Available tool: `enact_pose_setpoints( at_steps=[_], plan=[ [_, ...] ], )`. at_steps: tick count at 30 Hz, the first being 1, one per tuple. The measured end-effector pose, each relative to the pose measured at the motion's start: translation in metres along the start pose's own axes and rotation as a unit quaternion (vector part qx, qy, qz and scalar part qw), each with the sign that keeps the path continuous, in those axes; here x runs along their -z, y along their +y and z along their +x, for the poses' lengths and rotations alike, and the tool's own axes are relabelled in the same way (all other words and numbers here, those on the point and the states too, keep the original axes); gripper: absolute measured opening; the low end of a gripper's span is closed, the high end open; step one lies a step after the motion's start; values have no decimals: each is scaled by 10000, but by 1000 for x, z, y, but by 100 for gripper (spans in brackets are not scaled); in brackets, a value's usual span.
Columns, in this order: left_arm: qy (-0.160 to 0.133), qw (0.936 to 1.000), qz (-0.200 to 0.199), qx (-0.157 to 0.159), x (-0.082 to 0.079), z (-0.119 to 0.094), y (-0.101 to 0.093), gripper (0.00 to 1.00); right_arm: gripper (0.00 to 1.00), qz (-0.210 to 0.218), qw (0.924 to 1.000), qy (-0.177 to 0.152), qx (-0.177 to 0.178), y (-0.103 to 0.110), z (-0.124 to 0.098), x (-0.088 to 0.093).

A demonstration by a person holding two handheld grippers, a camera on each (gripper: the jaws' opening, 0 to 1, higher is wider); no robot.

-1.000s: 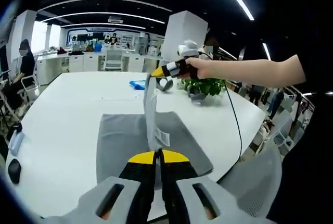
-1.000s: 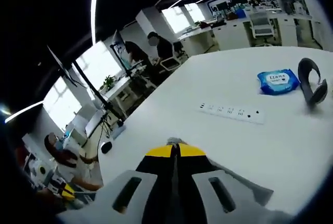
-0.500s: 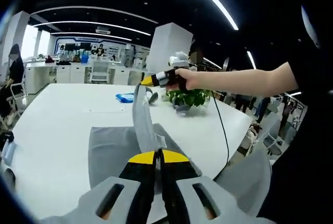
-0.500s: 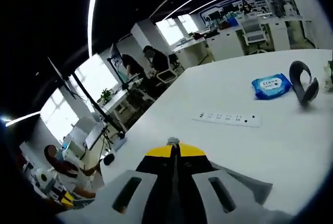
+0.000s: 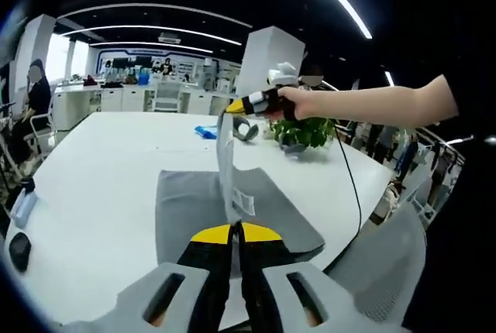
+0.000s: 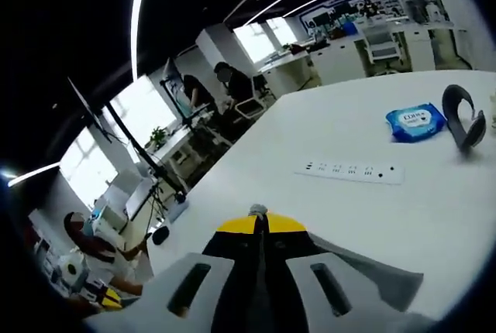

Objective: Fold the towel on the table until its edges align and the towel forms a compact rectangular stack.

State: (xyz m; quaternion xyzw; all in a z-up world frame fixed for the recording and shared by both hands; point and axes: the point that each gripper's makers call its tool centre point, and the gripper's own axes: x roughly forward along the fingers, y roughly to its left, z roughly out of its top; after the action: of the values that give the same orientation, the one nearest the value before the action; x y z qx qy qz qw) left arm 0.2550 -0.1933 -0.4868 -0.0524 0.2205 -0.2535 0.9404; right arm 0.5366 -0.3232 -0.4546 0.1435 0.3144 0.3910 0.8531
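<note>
While the left gripper has its jaws pressed together on one corner of the grey towel, the right gripper, seen in the left gripper view, is clamped on the other corner of the same edge and holds it high. This edge hangs stretched between them, and the rest of the towel lies flat on the white table. I judge the fold as only begun: the lifted edge must be brought over to the opposite edge, and further folds are left.
</note>
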Motion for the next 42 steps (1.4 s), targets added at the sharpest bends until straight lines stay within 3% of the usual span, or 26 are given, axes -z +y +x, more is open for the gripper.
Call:
enact_pose_setpoints(
  at_steps=[11, 22, 32, 34, 37, 42],
  plan=[
    [174, 9993, -287, -192, 21, 9, 28, 2, 0, 254, 9997, 51, 15, -4, 24, 13],
    [281, 9955, -825, -365, 46, 17, 52, 2, 0, 489, 9987, 112, 31, -11, 56, 28],
    [455, 9859, -1514, -544, 82, 25, 76, 2, 0, 715, 9972, 238, 36, -14, 86, 48],
    [526, 9863, -1444, -603, 86, 27, 79, 2, 0, 756, 9968, 257, 36, -15, 92, 52],
    [807, 9892, -984, -724, 95, 29, 84, 2, 0, 1007, 9945, 288, -21, -17, 102, 59],
    [952, 9871, -1057, -733, 108, 35, 90, 2, 0, 1362, 9905, 193, -47, -22, 116, 65]
  ],
)
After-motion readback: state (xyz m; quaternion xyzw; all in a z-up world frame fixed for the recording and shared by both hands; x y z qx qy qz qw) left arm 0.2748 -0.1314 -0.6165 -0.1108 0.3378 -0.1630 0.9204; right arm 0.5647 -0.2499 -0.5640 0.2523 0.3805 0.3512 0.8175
